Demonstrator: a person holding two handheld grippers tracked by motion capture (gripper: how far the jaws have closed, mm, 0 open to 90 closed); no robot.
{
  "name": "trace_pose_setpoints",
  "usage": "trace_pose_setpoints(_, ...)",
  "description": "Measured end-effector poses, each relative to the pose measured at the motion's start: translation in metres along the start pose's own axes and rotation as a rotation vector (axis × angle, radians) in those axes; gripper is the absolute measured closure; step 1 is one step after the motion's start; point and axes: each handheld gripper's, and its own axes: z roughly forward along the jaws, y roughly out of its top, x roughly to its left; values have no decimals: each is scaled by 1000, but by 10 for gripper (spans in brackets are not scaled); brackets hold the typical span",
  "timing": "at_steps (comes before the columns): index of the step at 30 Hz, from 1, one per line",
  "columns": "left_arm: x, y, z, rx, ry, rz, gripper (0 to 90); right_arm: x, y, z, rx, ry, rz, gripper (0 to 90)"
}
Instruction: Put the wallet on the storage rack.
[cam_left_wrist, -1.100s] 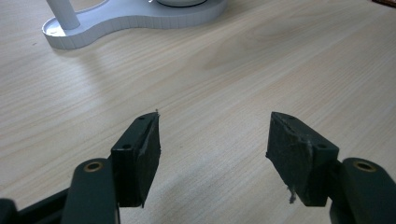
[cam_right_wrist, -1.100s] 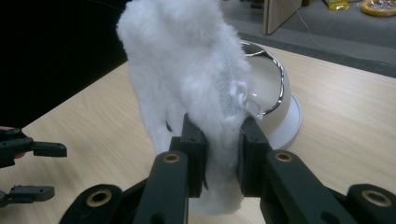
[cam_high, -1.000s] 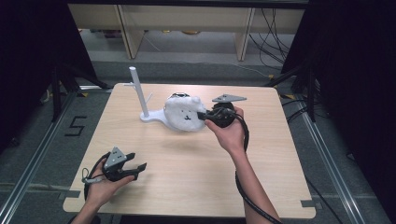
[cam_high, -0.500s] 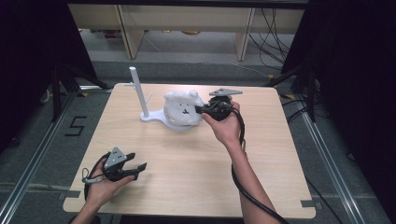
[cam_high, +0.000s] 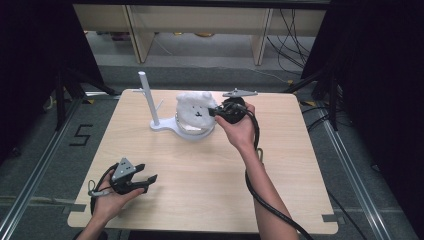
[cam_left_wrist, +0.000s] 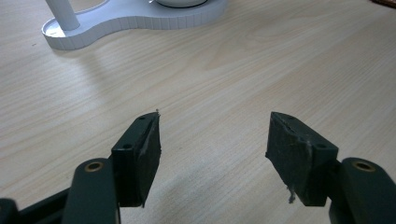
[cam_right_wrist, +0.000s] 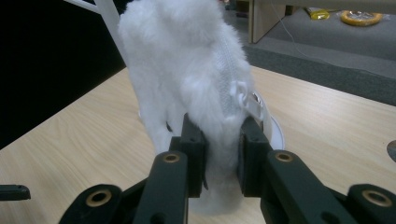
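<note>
Looking down from the high view: right tool (cam_high: 216, 112) is pinching the right flank of a white plush toy (cam_high: 192, 107), which is sitting over the round end of a white stand (cam_high: 165, 126) at the far middle of the table (cam_high: 280, 165). A slim post (cam_high: 148, 97) is rising from the stand's left end. Left tool (cam_high: 145, 181) is resting at the near left corner, well apart from the toy, its jaws spread and carrying nothing.

Left gripper view: both pads (cam_left_wrist: 148, 148) are standing wide over bare table wood; the stand's base (cam_left_wrist: 135, 21) is lying far ahead, untouched.

Right gripper view: jaws are clamping a narrow fold of the plush toy (cam_right_wrist: 187, 70) beside its zip seam, a zip pull (cam_right_wrist: 245, 98) hanging just right of the grip.

Risks, as judged:
- Grip is biting fur and loose fabric rather than the body, so the fold could be slipping out under any pull, dropping the toy.
- Toy may be catching on the stand; dragging sideways could be tipping the light stand or sliding it, since nothing is bracing it.
- Pad edge is sitting close to the zip pull, which could be snagging.
</note>
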Motion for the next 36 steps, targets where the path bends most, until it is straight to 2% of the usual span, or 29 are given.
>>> trace_pose_setpoints(10,0,-1,0,2,0,-4,346,0,6,11,10,-15,-18,769)
trace_pose_setpoints(11,0,-1,0,2,0,-4,346,1,6,14,18,-16,-2,769)
trace_pose_setpoints(13,0,-1,0,-1,-2,-6,346,1,6,16,18,-21,-12,769)
trace_pose_setpoints(16,1,-1,0,-2,-4,-6,346,1,6,22,30,-22,7,768)
trace_pose_setpoints(17,1,-1,0,-2,-5,-6,345,0,6,24,29,-29,-8,768)
trace_pose_setpoints(18,1,-1,0,-1,-6,-7,346,1,6,25,34,-26,11,767)
trace_pose_setpoints(20,1,-2,0,-2,-6,-7,345,1,5,28,39,-23,15,767)
trace_pose_setpoints(21,1,-2,0,4,-8,-7,346,-1,5,31,30,-35,-15,766)
trace_pose_setpoints(25,0,-2,1,4,-11,-2,345,0,4,36,50,-46,18,764)
trace_pose_setpoints(33,0,-2,1,3,-11,-6,345,-2,2,45,76,-80,19,760)
trace_pose_setpoints(34,0,-2,1,3,-11,-6,345,-1,1,46,81,-87,31,759)
trace_pose_setpoints(36,0,-2,1,4,-12,-5,345,-3,0,50,87,-92,20,754)
